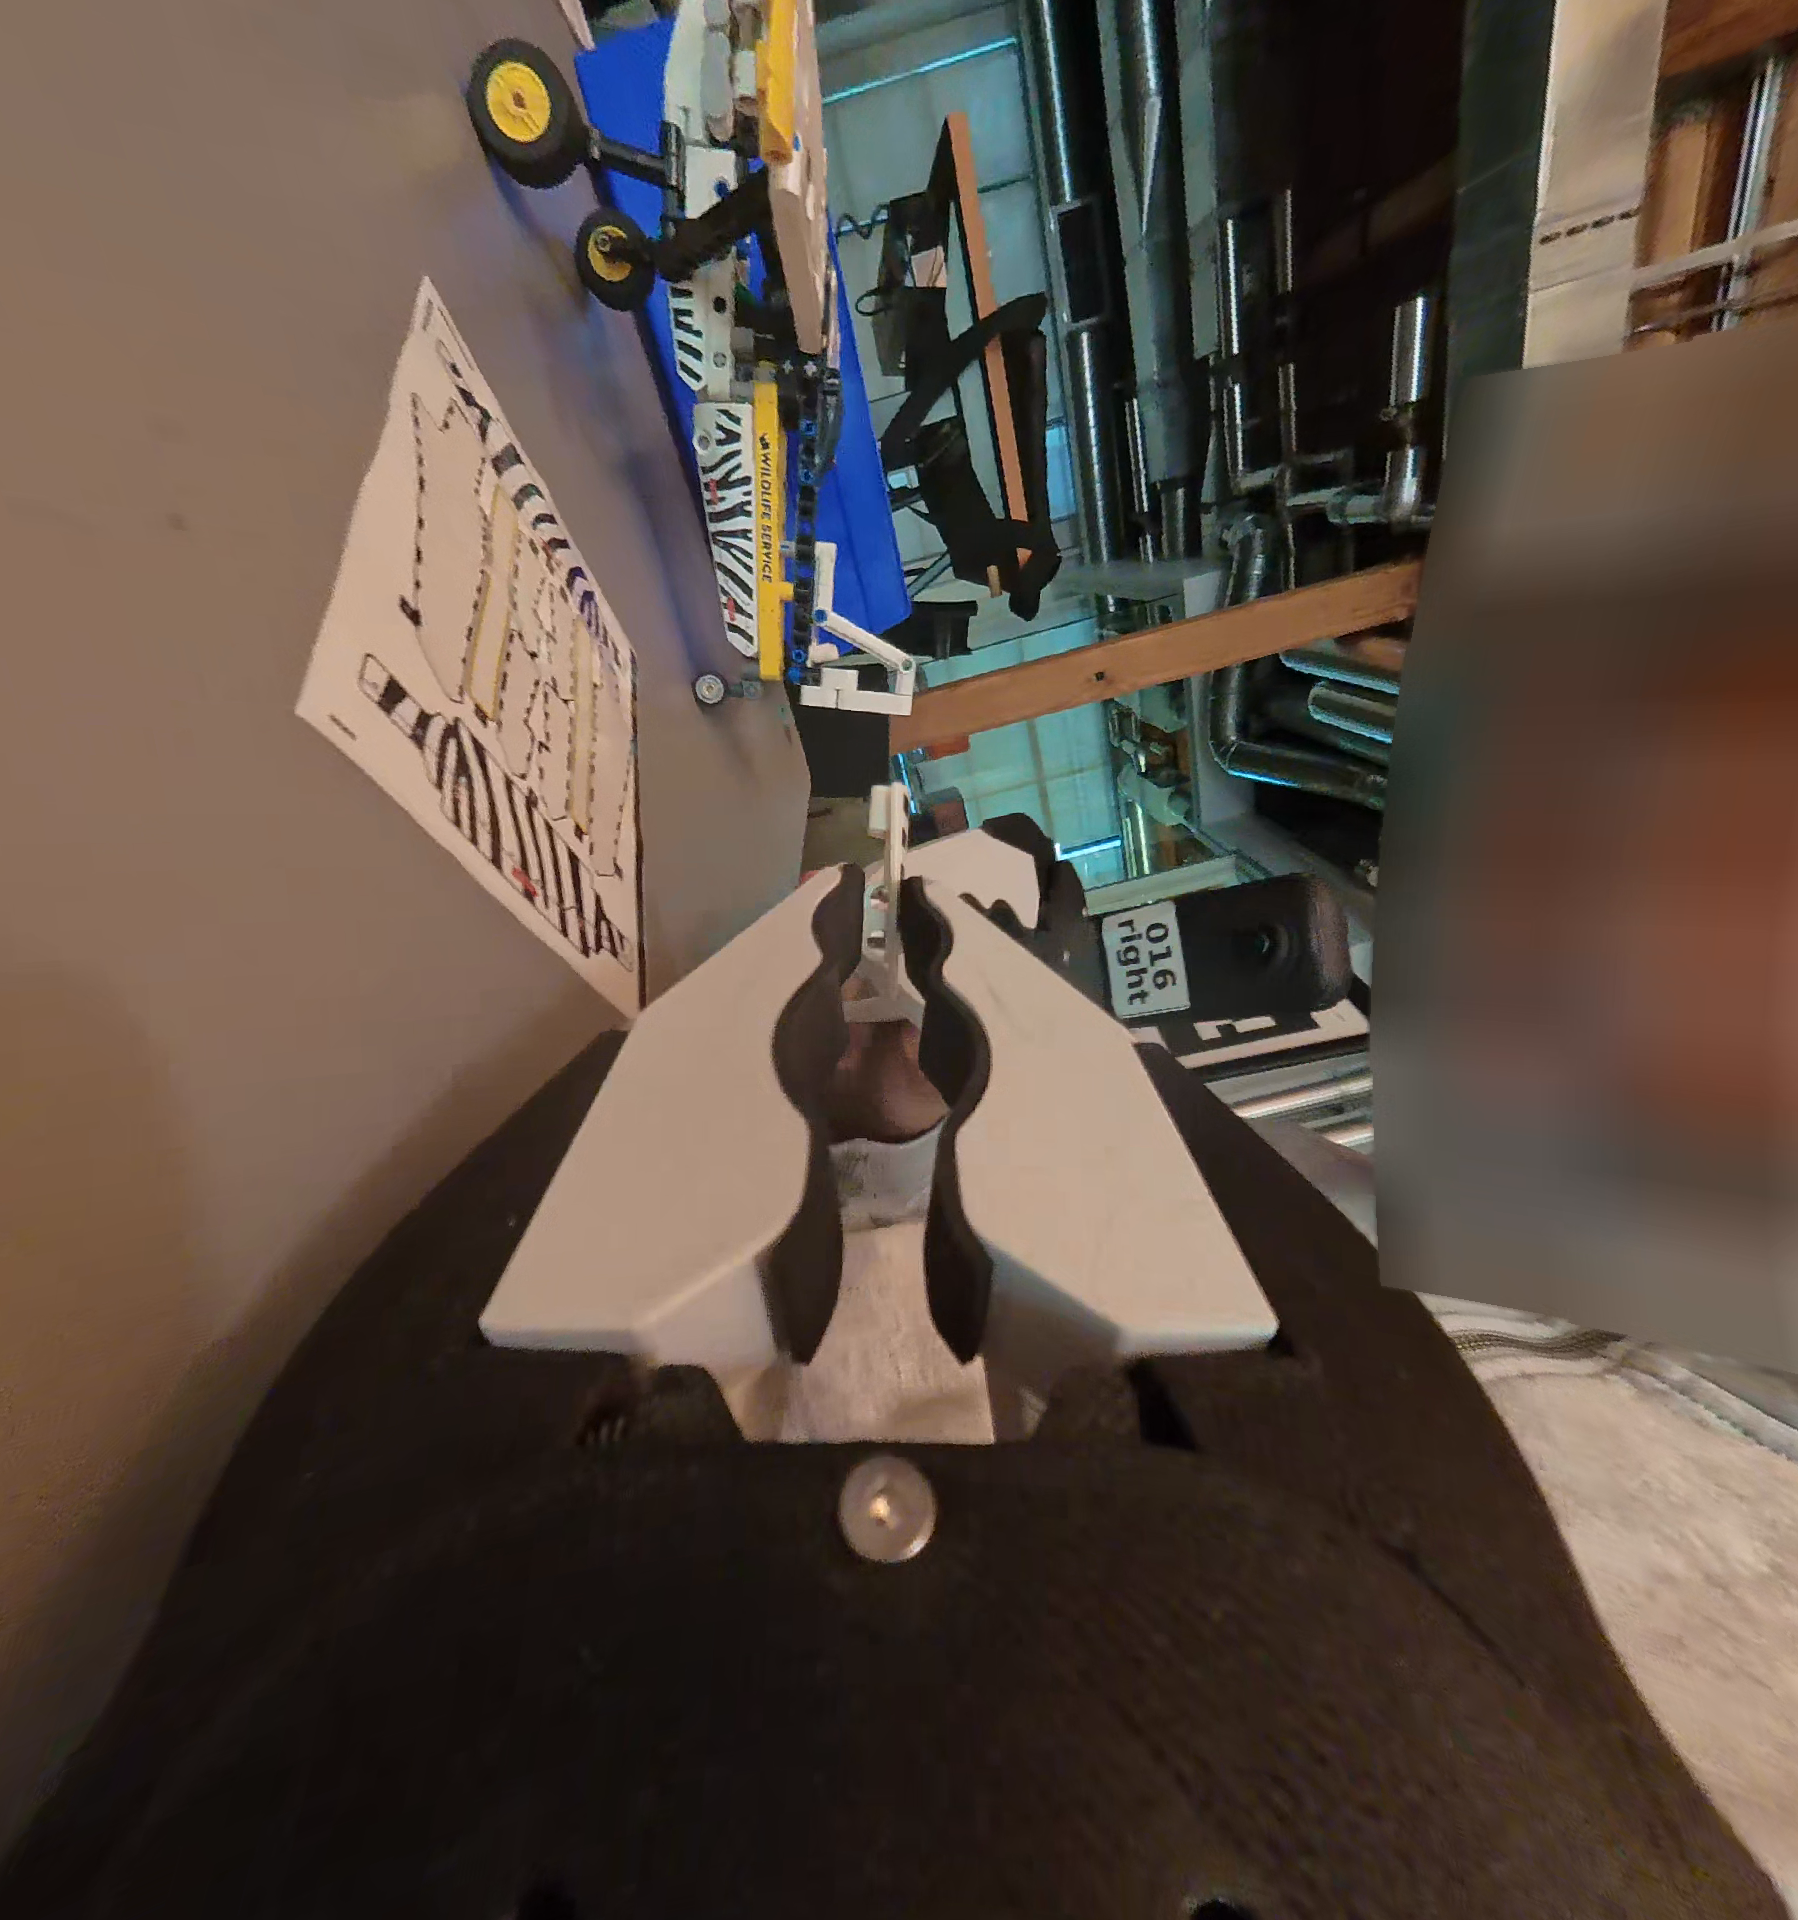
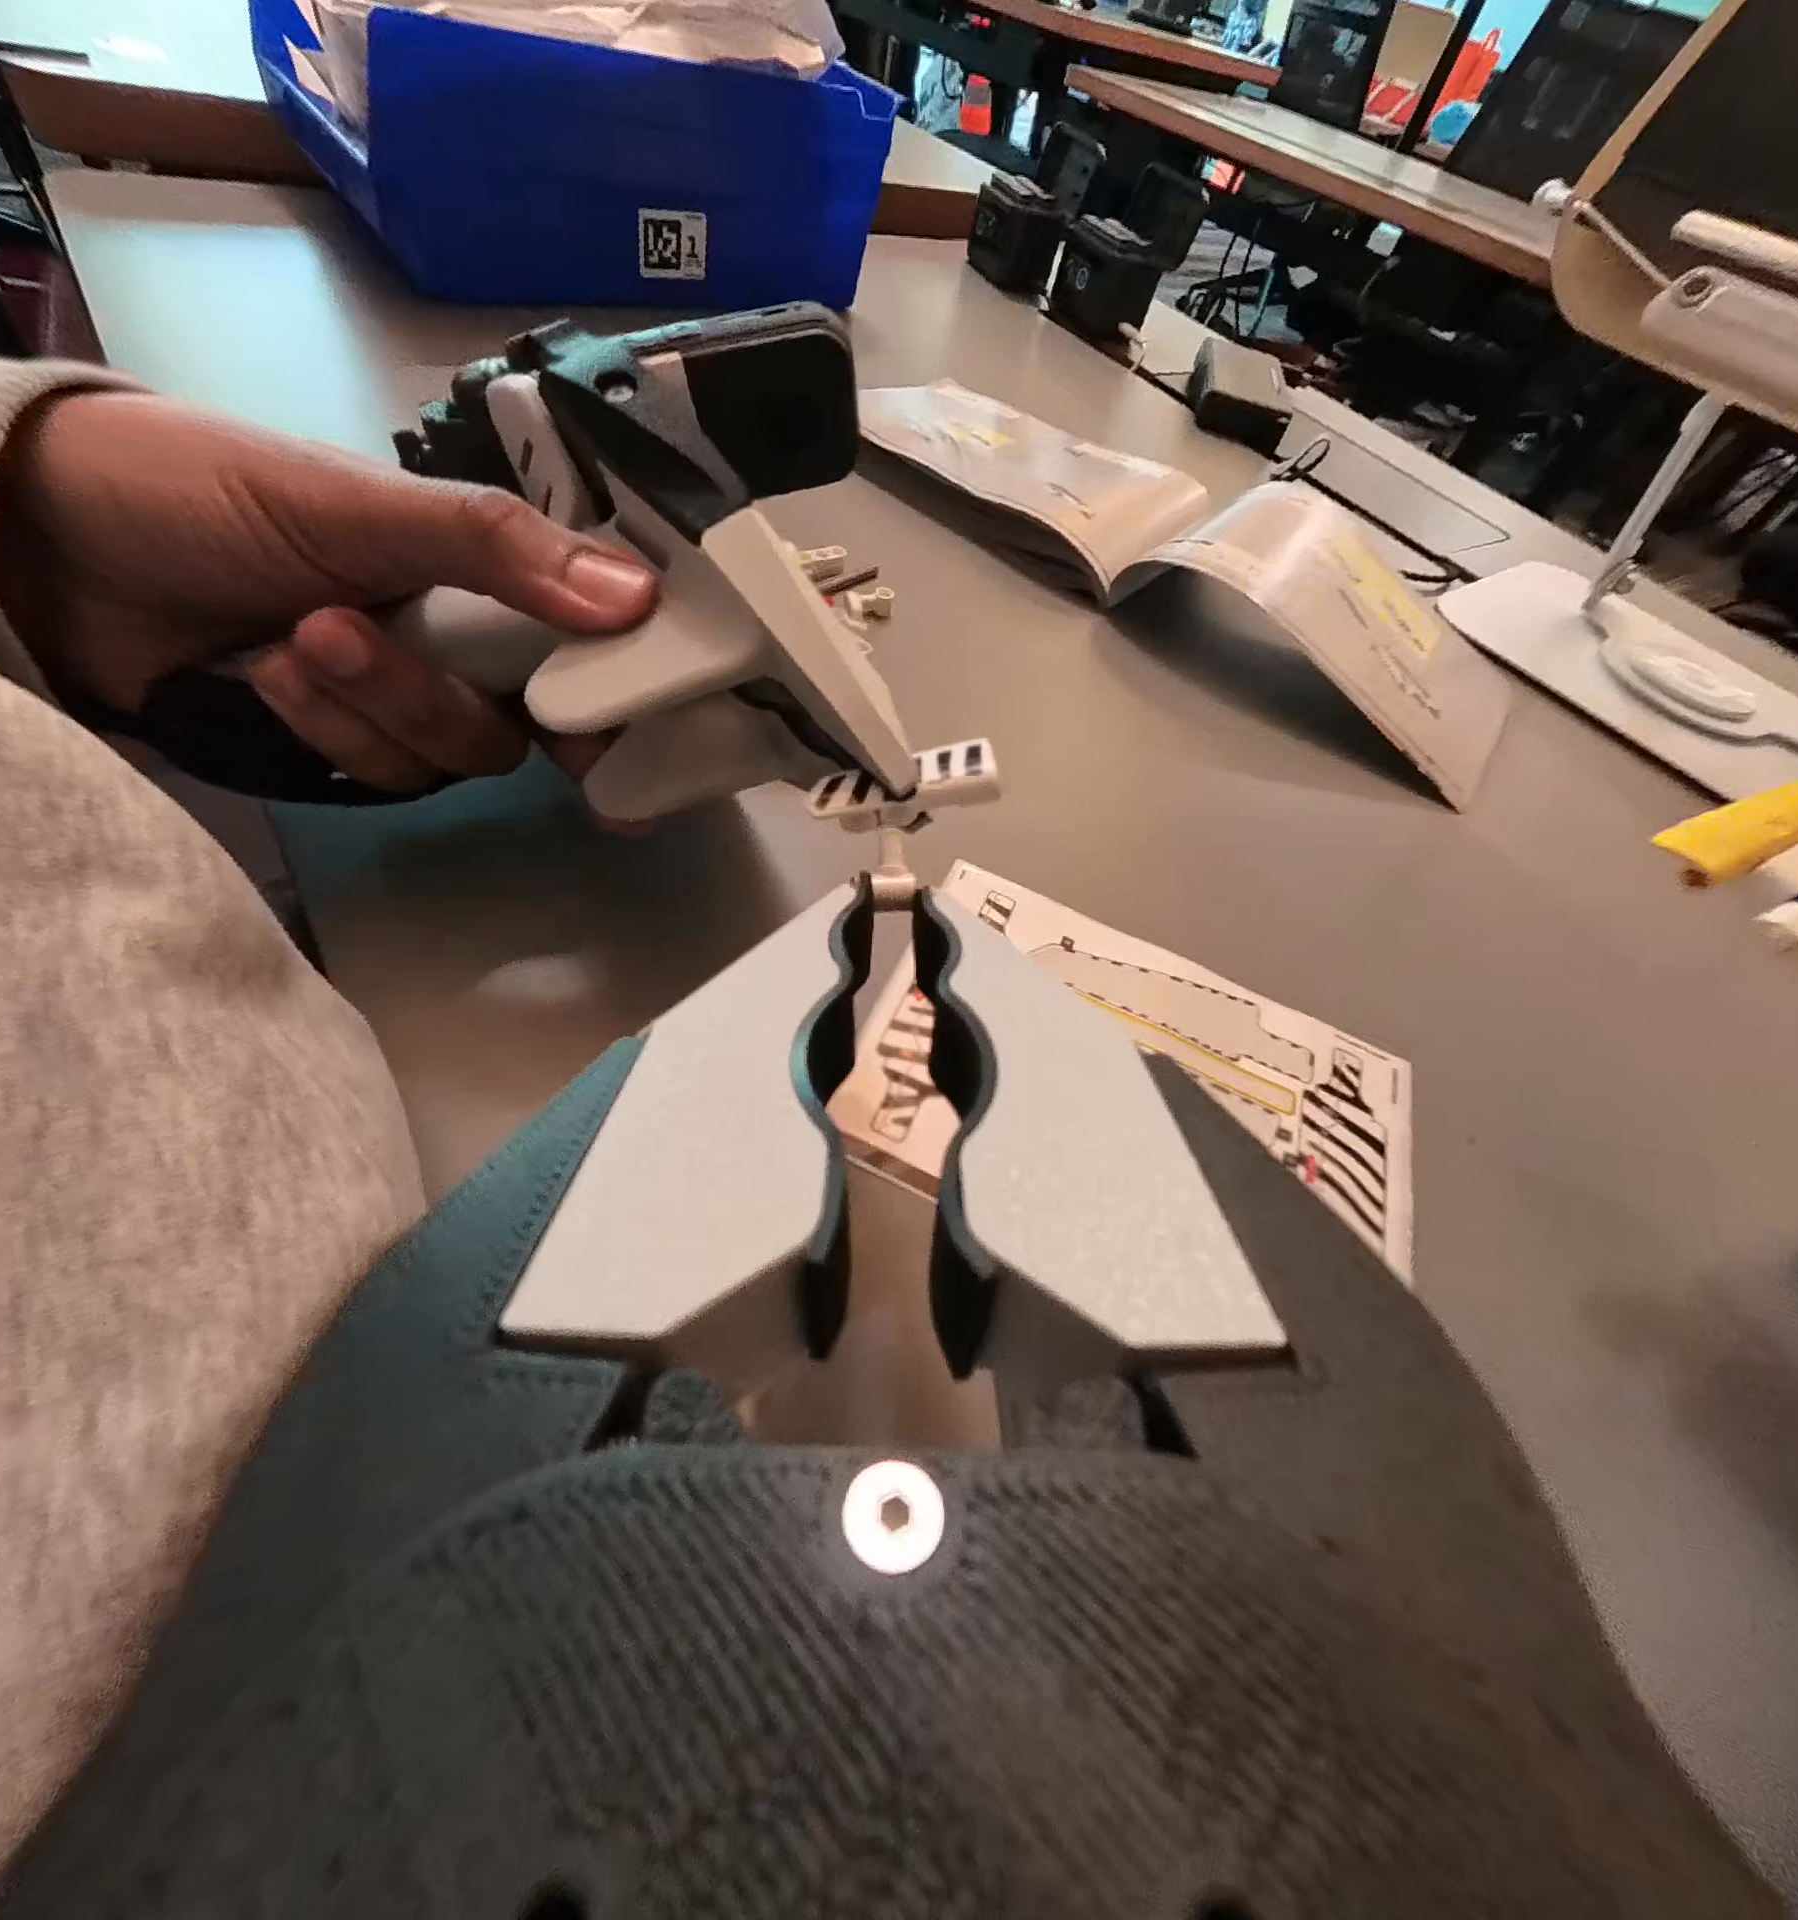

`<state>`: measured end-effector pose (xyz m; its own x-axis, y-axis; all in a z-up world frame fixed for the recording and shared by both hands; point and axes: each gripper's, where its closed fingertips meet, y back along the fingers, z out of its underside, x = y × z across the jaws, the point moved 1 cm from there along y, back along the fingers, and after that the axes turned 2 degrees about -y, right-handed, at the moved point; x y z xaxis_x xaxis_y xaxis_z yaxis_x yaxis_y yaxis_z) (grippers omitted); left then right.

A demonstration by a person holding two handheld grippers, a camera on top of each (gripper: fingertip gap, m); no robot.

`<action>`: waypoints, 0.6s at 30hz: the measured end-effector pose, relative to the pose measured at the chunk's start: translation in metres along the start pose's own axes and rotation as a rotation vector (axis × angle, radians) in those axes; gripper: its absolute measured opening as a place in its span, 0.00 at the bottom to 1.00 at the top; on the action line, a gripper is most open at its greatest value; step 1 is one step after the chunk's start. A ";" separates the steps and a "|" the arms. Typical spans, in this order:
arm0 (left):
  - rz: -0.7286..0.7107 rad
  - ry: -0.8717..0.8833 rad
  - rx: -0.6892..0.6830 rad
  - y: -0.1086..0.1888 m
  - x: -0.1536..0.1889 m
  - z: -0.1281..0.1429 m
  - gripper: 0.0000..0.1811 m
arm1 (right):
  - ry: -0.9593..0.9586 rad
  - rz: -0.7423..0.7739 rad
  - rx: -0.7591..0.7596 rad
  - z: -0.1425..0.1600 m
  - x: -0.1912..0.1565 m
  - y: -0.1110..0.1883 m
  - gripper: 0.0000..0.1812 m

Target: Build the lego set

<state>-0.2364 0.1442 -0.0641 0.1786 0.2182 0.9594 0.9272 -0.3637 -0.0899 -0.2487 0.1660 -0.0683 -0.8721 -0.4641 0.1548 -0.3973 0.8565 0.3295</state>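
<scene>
My left gripper (image 1: 882,896) is shut on a white striped Lego piece (image 1: 890,831), held in the air. In the right wrist view a hand holds that left gripper (image 2: 900,784), pinching the black-and-white striped beam (image 2: 962,767). My right gripper (image 2: 888,900) is shut on a small light-grey connector (image 2: 891,868) that pokes up to the underside of the beam. The partly built model (image 1: 744,416), white and yellow with zebra stripes and yellow wheels, stands on the grey table (image 1: 199,468). A zebra sticker sheet (image 1: 500,665) lies beside it and also shows in the right wrist view (image 2: 1238,1060).
A blue bin (image 2: 583,156) stands at the back of the table. An open instruction booklet (image 2: 1186,540) lies to the right, with small loose parts (image 2: 853,592) near it. A lamp base (image 2: 1601,644) and yellow pieces (image 2: 1757,821) sit at the far right.
</scene>
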 end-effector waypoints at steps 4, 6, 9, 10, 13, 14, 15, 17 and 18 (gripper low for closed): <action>-0.018 -0.013 -0.009 -0.001 -0.005 0.003 0.04 | -0.017 0.005 -0.042 0.005 0.001 -0.004 0.03; -0.024 -0.015 -0.006 -0.002 -0.008 0.003 0.04 | -0.009 0.009 -0.065 0.008 0.000 -0.005 0.03; -0.060 -0.053 -0.023 -0.003 -0.010 0.004 0.04 | -0.005 0.014 -0.086 0.011 0.000 -0.006 0.04; -0.080 -0.074 -0.032 -0.003 -0.012 0.005 0.04 | -0.003 0.017 -0.095 0.012 0.000 -0.006 0.03; -0.128 -0.130 -0.049 -0.004 -0.015 0.006 0.04 | 0.022 0.036 -0.115 0.015 0.000 -0.006 0.03; -0.127 -0.133 -0.049 -0.004 -0.014 0.006 0.04 | 0.030 0.041 -0.116 0.015 0.000 -0.006 0.04; -0.116 -0.124 -0.047 -0.004 -0.014 0.006 0.04 | 0.032 0.042 -0.111 0.014 0.000 -0.006 0.03; -0.074 -0.080 -0.040 -0.004 -0.011 0.006 0.04 | 0.025 0.036 -0.095 0.012 0.000 -0.004 0.03; -0.053 -0.056 -0.036 -0.004 -0.010 0.006 0.04 | 0.024 0.033 -0.082 0.011 0.000 -0.004 0.03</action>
<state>-0.2403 0.1490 -0.0745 0.1488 0.2877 0.9461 0.9236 -0.3823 -0.0289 -0.2505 0.1654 -0.0797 -0.8769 -0.4421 0.1889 -0.3427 0.8504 0.3992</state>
